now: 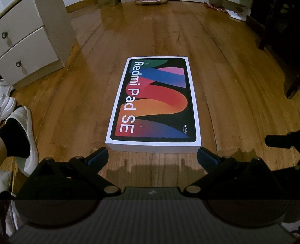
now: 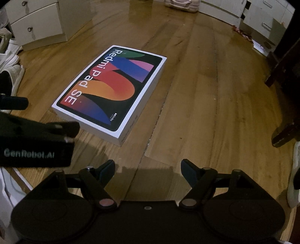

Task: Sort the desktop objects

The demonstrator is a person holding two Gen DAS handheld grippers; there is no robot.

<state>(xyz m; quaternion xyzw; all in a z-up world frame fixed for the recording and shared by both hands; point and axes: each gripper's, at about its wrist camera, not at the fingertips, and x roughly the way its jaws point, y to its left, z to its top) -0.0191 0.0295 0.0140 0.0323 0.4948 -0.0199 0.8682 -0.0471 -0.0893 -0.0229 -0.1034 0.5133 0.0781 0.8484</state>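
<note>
A white Redmi Pad SE box point(image 1: 153, 101) with a colourful printed lid lies flat on the wooden floor point(image 1: 225, 84). My left gripper point(image 1: 152, 155) is open and empty, its fingertips spread just short of the box's near edge. In the right wrist view the box point(image 2: 110, 90) lies ahead and to the left. My right gripper point(image 2: 148, 169) is open and empty above bare floor point(image 2: 206, 112), short of the box's near right corner. The left gripper body point(image 2: 35, 138) shows at the left edge of that view.
A white drawer cabinet point(image 1: 28, 43) stands at the far left; it also shows in the right wrist view point(image 2: 39, 22). White shoes and a foot in a black sock point(image 1: 16, 137) are at the left. Dark furniture legs point(image 2: 285, 78) stand at the right. White drawers point(image 2: 262, 16) are at the far right.
</note>
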